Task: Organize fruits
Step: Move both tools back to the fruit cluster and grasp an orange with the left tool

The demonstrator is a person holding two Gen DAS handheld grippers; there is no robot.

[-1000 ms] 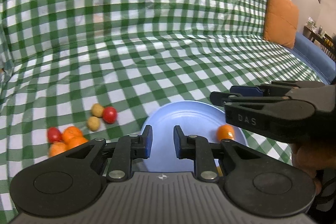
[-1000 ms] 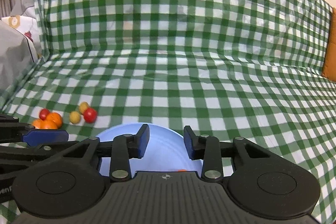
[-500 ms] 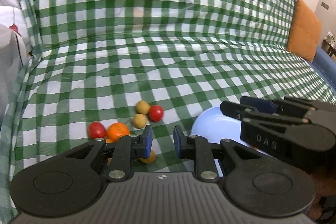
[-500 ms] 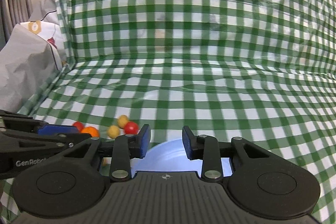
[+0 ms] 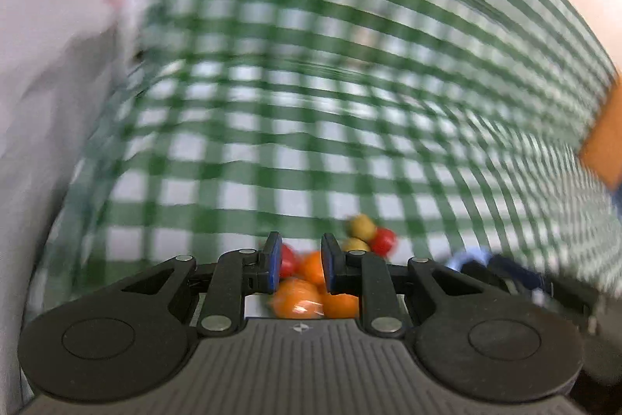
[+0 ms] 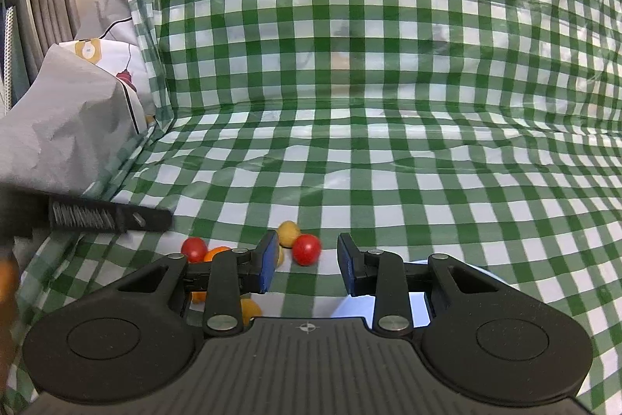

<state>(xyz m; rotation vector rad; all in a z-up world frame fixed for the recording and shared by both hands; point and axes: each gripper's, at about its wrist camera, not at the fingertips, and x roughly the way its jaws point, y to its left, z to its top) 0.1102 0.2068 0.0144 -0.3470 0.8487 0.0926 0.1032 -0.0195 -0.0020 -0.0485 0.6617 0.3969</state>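
Note:
Small fruits lie on the green checked cloth. In the blurred left wrist view, my left gripper (image 5: 298, 261) is open right over the cluster of oranges (image 5: 297, 298), with a red fruit (image 5: 287, 261) by its left finger; two yellow fruits (image 5: 361, 226) and a red one (image 5: 383, 240) lie to the right. In the right wrist view, my right gripper (image 6: 307, 265) is open and empty, with a red fruit (image 6: 306, 249) and a yellow fruit (image 6: 288, 232) just ahead, and a red fruit (image 6: 193, 248) and oranges (image 6: 217, 252) further left. The blue plate (image 6: 388, 304) lies under the right gripper.
A grey cushion (image 6: 58, 127) stands at the left end of the sofa. An orange cushion (image 5: 606, 139) sits at the far right. The left gripper's body (image 6: 97, 216) crosses the left of the right wrist view.
Both grippers have swung left, away from the plate and toward the fruit cluster. The left gripper is moving fast and now hangs over the oranges. Both stay open.

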